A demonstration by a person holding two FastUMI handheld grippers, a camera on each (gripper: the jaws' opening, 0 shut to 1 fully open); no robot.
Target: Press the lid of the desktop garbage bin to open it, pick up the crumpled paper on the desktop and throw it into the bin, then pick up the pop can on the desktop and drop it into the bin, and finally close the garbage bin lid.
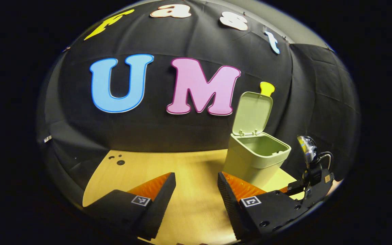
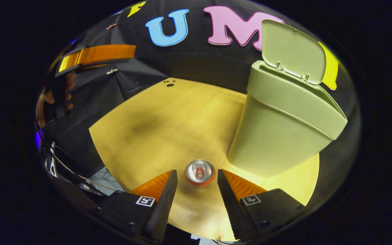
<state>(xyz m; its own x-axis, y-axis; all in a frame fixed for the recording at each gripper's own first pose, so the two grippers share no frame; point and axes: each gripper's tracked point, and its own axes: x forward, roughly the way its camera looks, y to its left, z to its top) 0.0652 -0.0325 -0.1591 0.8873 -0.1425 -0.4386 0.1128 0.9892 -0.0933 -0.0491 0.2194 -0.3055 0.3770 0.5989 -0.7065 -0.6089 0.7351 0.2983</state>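
A pale green desktop bin (image 1: 255, 158) stands on the wooden table (image 1: 182, 170) with its lid (image 1: 253, 114) swung up and open. My left gripper (image 1: 196, 177) hangs open over the bare table, left of the bin, with nothing between its fingers. In the right gripper view, a red pop can (image 2: 200, 172) stands upright on the table (image 2: 168, 126), seen from above. My right gripper (image 2: 196, 176) is open, with its fingertips on either side of the can and apart from it. The bin (image 2: 277, 129) rises just right of the can, its lid (image 2: 293, 51) up.
The right gripper's body and cable (image 1: 313, 170) show past the bin at the table's right edge. A hand (image 2: 60, 93) holds the left gripper (image 2: 95, 56) high at the left. Small holes (image 1: 118, 160) mark the table's far left. Cables (image 2: 80, 183) lie below the table's near edge.
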